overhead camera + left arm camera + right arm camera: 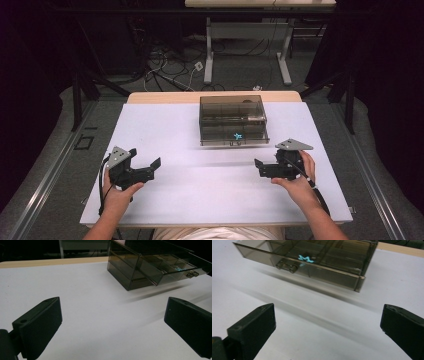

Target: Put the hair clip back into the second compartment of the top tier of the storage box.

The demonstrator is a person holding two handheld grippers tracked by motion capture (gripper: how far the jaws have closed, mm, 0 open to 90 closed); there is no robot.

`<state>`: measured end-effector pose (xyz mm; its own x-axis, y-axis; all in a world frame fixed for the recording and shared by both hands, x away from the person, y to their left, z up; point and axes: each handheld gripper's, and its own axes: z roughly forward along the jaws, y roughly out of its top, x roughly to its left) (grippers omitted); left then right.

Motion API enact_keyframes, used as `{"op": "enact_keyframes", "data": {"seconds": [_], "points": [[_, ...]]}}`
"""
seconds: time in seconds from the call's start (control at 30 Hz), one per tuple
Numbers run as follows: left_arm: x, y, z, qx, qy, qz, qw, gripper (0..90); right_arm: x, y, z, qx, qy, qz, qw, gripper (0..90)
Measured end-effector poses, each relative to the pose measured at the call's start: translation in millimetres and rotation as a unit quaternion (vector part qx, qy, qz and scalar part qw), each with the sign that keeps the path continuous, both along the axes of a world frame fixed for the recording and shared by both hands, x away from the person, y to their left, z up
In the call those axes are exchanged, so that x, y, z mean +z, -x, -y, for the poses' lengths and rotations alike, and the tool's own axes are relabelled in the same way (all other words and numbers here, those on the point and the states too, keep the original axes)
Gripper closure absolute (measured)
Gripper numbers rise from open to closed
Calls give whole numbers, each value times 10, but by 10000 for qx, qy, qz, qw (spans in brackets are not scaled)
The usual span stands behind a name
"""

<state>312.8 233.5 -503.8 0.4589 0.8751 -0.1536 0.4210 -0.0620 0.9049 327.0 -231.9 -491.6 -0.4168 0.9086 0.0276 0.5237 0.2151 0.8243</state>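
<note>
The left gripper (150, 167) and right gripper (261, 166) rest low on the white table (165, 130), jaws spread wide, holding nothing. Beyond them, mid-table, sits a smoky plastic drawer box (231, 119), its drawer (307, 267) partly out (something pale blue inside). It looks light, rigid and slippery; the small front handle (288, 266) seems the best hold.

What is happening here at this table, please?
A person sits at a white table and holds a hand-held gripper in each hand. The left hand-held gripper and the right hand-held gripper both rest low over the table near the person, jaws wide open, holding nothing. Farther back stands a smoky transparent drawer box. Its drawer is pulled partly out, and a small light-blue object lies inside it. Nothing is being touched at this moment.
</note>
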Motion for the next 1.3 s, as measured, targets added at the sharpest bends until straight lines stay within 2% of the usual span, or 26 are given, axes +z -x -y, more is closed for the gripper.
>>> {"op": "enact_keyframes", "data": {"seconds": [0.23, 0.3, 0.37, 0.57, 1.0, 1.3], "points": [[2, -2, -12, -14, -57, 4, 10000, 12, -117, -27, 185, -236, -6, -69, 9997, 0], [-1, -2, -3, 0, 7, 0, 10000, 12, -147, -36, 235, -309, -26, -88, 9995, 0], [1, -3, -5, -8, -22, 0, 10000, 12, -174, -48, 285, -374, -34, -72, 9993, 0], [2, -4, -6, -11, -27, 6, 10000, 12, -250, -76, 403, -577, -140, -114, 9982, 1], [4, -3, -2, -25, -17, 11, 10000, 13, -372, -149, 581, -960, -275, -280, 9946, 3], [5, -4, -6, -25, -8, 6, 10000, 13, -430, -185, 667, -1152, -257, -344, 9924, 6]]}}
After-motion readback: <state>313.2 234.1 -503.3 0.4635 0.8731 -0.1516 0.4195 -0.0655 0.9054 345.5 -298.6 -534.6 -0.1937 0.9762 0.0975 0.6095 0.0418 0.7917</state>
